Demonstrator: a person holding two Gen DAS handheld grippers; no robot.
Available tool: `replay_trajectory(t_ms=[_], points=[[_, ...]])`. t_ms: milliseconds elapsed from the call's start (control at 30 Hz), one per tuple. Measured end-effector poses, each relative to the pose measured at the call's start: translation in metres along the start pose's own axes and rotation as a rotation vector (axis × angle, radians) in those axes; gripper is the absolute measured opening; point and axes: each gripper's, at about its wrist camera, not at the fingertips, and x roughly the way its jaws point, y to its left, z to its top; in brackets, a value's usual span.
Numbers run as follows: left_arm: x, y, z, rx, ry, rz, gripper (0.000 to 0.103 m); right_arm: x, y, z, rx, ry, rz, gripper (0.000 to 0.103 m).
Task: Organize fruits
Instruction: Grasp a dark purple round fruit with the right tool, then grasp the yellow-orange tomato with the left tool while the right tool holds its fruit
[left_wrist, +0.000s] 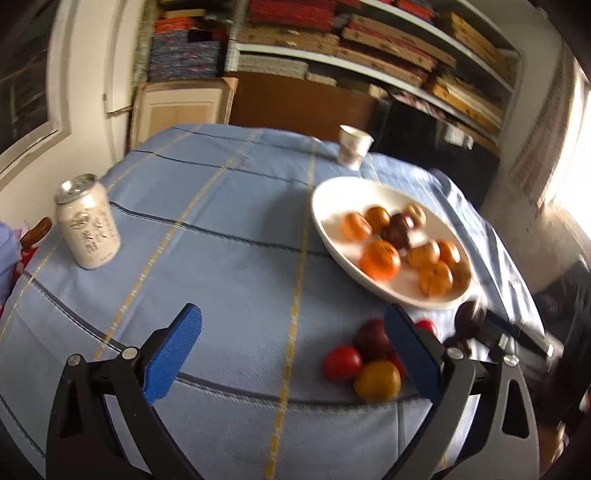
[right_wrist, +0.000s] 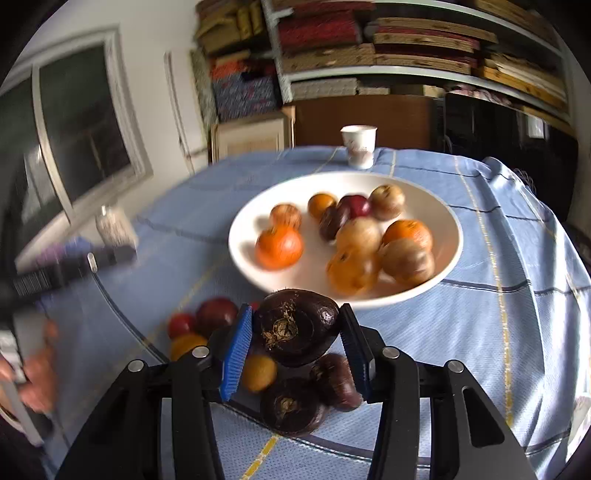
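Tablecloth: left gripper open, empty; only right view shows right gripper clamping, seemingly, dark fruit

The round bench is covered with a light blue cloth with yellow and dark stripes. On it stands a wide white ceramic bowl with fruits inside. A white paper cup stands at the far edge, behind the bowl. A silver drink can stands well apart, at the left side. Near the front edge lie some loose red, yellow and dark purple fruits, close together.
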Motion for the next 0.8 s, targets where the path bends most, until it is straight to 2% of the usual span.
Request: replay_trajectory(t_ms=[167, 233, 267, 367, 433, 500, 800], points=[[-0.004, -0.045, -0.027, 0.241, 0.027, -0.051, 0.097, -0.017, -0.026, 0.006, 0.098, -0.056, -0.031, 0.048], [-0.002, -0.055, -0.035, 0.298, 0.05, -0.072, 0.085, -0.021, -0.034, 0.007, 0.13, -0.074, -0.036, 0.048], [0.001, -0.059, -0.039, 0.318, 0.073, -0.087, 0.076, -0.024, -0.038, 0.007, 0.142, -0.08, -0.037, 0.048], [0.011, -0.061, -0.043, 0.319, 0.128, -0.111, 0.059, -0.027, -0.042, 0.007, 0.158, -0.09, -0.038, 0.048], [0.016, -0.061, -0.044, 0.311, 0.145, -0.111, 0.057, -0.026, -0.042, 0.007, 0.162, -0.087, -0.036, 0.049], [0.019, -0.061, -0.045, 0.306, 0.157, -0.124, 0.05, -0.025, -0.041, 0.007, 0.159, -0.082, -0.033, 0.049], [0.029, -0.065, -0.049, 0.318, 0.189, -0.158, 0.046, -0.027, -0.038, 0.007, 0.15, -0.08, -0.028, 0.049]])
